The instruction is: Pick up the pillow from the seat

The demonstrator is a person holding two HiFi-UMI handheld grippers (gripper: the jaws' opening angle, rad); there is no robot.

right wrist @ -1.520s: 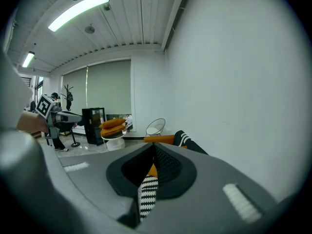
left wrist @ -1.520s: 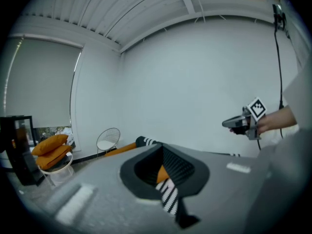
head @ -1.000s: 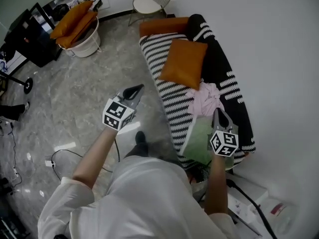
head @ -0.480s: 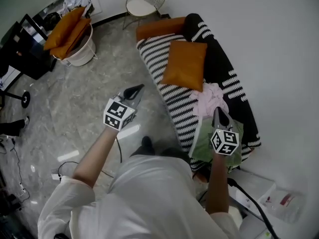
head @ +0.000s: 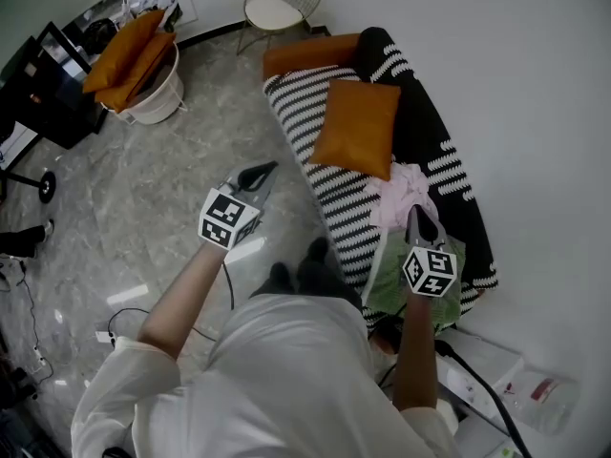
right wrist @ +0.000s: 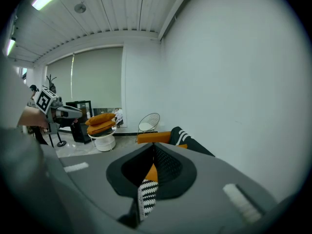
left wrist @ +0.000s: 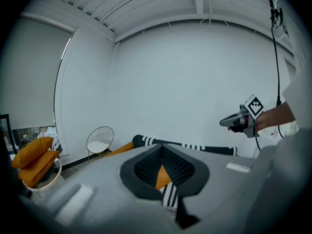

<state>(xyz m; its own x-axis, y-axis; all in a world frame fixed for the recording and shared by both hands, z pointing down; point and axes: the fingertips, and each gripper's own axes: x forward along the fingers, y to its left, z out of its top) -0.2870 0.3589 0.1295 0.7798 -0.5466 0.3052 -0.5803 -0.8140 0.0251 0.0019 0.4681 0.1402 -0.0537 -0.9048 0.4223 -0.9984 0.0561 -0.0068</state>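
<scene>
Inventory of what I hold and what lies before me.

1. My left gripper (head: pixel 268 169): jaws clenched tip to tip, nothing between them. It hangs over the grey marble floor (head: pixel 143 189), off the front edge of the sofa, and points toward it. In the left gripper view an orange and striped sliver shows through the gap behind the tips.

2. My right gripper (head: pixel 414 212): jaws likewise pressed together and empty. It hangs above the near end of the seat, over the pink cloth (head: pixel 406 187) and the green cloth (head: pixel 393 273).

3. Orange pillow (head: pixel 358 127): a square cushion lying on the seat of the sofa, tilted against the backrest, at the middle of the seat. It is apart from both grippers, beyond the pink cloth, whose far edge reaches its near corner.

4. Sofa (head: pixel 320 184): black-and-white striped seat and a black backrest with white dashes, set against the white wall (head: pixel 525 113).

5. Orange bolster (head: pixel 310 53): lies across the far end of the seat, beyond the pillow.

6. Wire chair (head: pixel 282 3): white seat pad, stands just past the far end of the sofa.

7. White tub (head: pixel 158 98): stands well to the left on the floor and holds two stacked orange cushions (head: pixel 124 55).

8. Cable (head: pixel 119 299): loops over the floor by my left sleeve.
</scene>
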